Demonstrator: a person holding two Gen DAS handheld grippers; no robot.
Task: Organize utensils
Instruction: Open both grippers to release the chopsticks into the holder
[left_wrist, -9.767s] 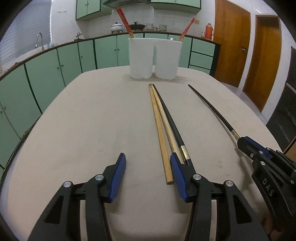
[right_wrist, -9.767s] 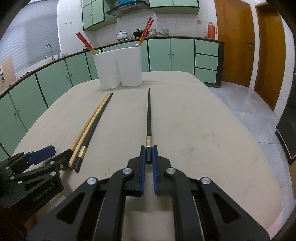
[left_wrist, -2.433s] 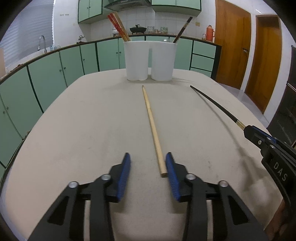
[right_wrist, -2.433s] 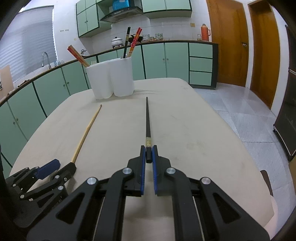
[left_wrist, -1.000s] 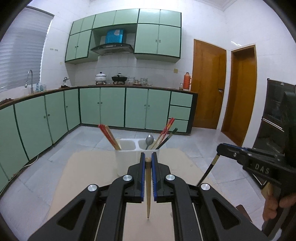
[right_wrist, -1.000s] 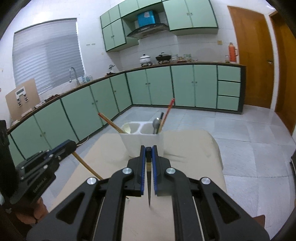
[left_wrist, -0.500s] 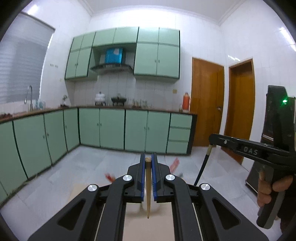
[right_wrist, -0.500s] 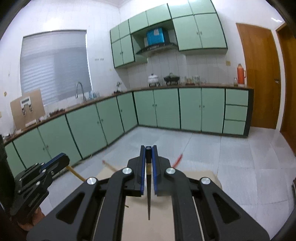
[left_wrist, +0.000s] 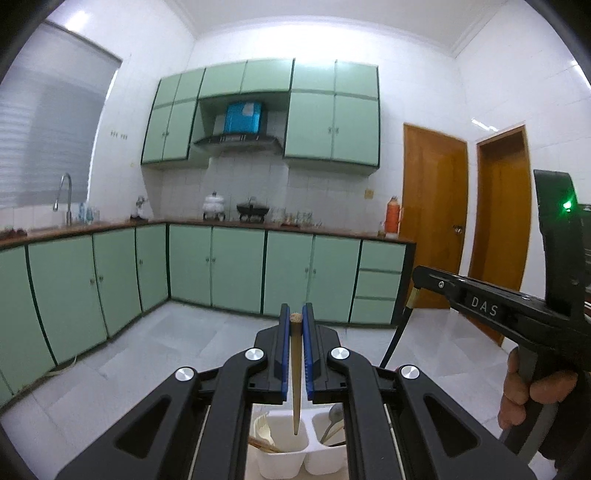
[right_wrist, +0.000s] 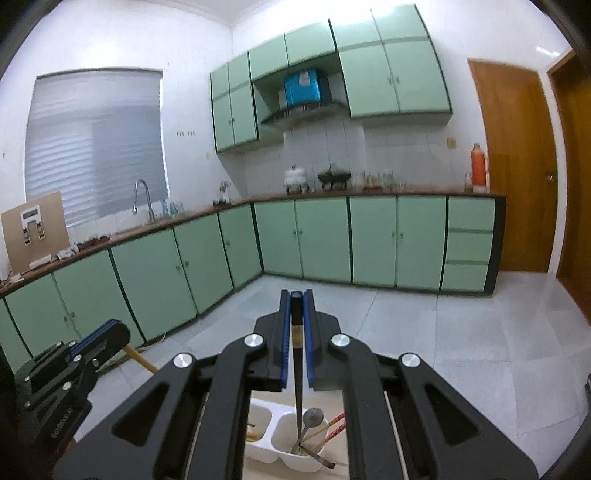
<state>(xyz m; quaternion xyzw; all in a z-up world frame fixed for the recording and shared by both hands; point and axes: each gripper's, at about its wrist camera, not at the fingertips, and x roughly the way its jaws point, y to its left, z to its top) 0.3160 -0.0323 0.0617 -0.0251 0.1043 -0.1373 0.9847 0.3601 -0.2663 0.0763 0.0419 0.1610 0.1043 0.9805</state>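
Both grippers hang high above the white two-compartment holder (left_wrist: 282, 448), with open floor and the green cabinets (left_wrist: 236, 269) well beyond; only a sliver of worktop shows under the holder in the right wrist view.

The left gripper (left_wrist: 294, 321) has its jaws pressed onto the thick end of a wooden chopstick (left_wrist: 295, 376), which points straight down; its tip sits over the holder's left compartment, and whether it is past the rim cannot be told. That compartment already holds pale utensils against its left wall.

The right gripper (right_wrist: 296, 297) pinches a black chopstick (right_wrist: 297, 380) by its top, jaws closed on it. The stick drops into the holder's (right_wrist: 266, 439) right compartment, beside a metal spoon (right_wrist: 312, 417) and red chopsticks (right_wrist: 332, 424).

The left wrist view alone shows the right gripper (left_wrist: 419, 275) from the side, the black chopstick (left_wrist: 397, 336) slanting down from it, and the hand (left_wrist: 532, 395) on its grip. The right wrist view alone shows the left gripper (right_wrist: 107, 338) at the lower left, the wooden chopstick (right_wrist: 140, 360) emerging from it.
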